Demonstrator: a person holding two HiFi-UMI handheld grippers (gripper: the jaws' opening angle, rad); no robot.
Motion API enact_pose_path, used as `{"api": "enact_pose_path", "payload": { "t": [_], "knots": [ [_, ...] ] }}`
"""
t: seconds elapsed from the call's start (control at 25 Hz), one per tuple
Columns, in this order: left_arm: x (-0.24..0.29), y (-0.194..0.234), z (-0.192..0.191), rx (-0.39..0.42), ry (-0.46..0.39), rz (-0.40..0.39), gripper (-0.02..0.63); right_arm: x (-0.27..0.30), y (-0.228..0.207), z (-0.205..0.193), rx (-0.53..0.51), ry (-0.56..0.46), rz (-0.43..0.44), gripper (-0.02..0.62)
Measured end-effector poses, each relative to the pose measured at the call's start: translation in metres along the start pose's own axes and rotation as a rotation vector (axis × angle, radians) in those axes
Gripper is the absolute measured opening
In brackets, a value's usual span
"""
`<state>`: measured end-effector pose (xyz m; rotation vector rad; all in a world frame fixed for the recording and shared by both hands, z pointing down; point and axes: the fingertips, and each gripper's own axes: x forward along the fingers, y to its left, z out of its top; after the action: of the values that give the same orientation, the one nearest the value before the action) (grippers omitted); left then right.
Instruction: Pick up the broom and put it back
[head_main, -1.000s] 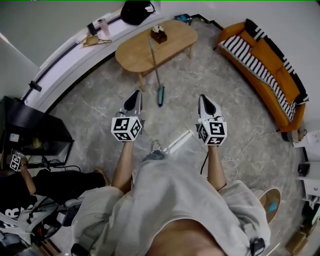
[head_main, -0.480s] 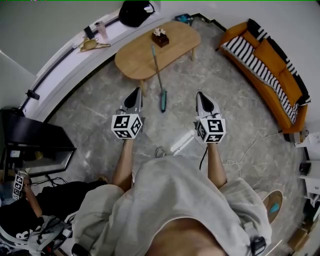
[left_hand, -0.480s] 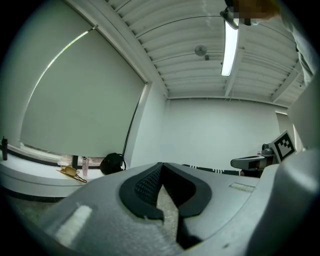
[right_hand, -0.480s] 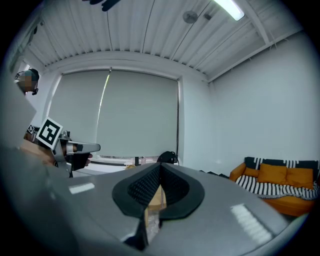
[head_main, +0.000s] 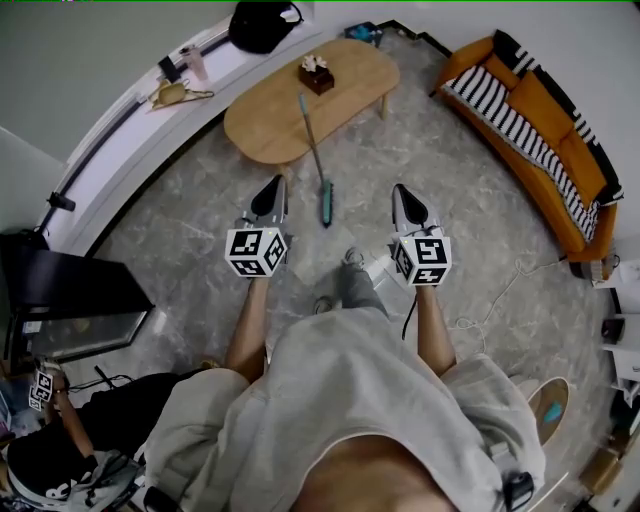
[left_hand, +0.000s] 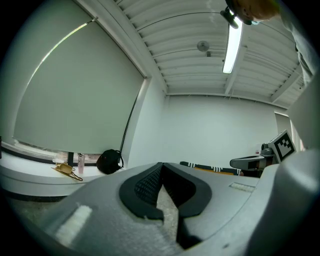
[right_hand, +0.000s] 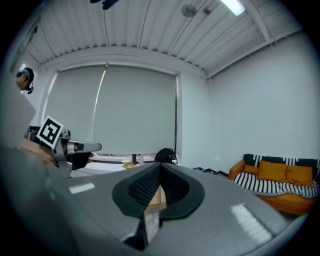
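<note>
Approach step: my left gripper (head_main: 274, 188) and right gripper (head_main: 402, 193) are both closed, empty. Next I should open one around the broom (head_main: 313, 148) leaning against the bench (head_main: 262, 122).

Orange sofa (head_main: 542, 106), black-and-white striped throw (head_main: 505, 125), teal-headed broom (head_main: 316, 160), tan table (head_main: 270, 115), grey marbled floor (head_main: 180, 210)

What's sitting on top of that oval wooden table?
On the table sits a small dark box holding something white, and the broom leans its handle across the near edge. The tabletop hides whatever lies underneath.
</note>
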<state>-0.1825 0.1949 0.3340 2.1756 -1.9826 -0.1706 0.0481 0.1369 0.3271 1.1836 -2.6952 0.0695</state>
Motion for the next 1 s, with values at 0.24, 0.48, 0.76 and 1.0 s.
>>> {"api": "enact_pose_path", "payload": {
  "t": [0.24,0.48,0.76,1.0],
  "knots": [
    [0.044,0.015,-0.008,0.006,0.021,0.015,0.0,0.048,-0.024,-0.005,0.014,0.002,0.02,0.002],
    [0.114,0.04,0.004,0.012,0.02,0.054,0.0,0.121,-0.059,0.01,0.01,-0.003,0.064,0.002],
    [0.205,0.061,0.017,0.01,0.022,0.102,0.0,0.204,-0.117,0.026,0.005,0.002,0.103,0.002],
    [0.265,0.08,0.013,-0.005,0.041,0.157,0.0,0.264,-0.157,0.028,0.016,0.022,0.152,0.002]
  ]
}}
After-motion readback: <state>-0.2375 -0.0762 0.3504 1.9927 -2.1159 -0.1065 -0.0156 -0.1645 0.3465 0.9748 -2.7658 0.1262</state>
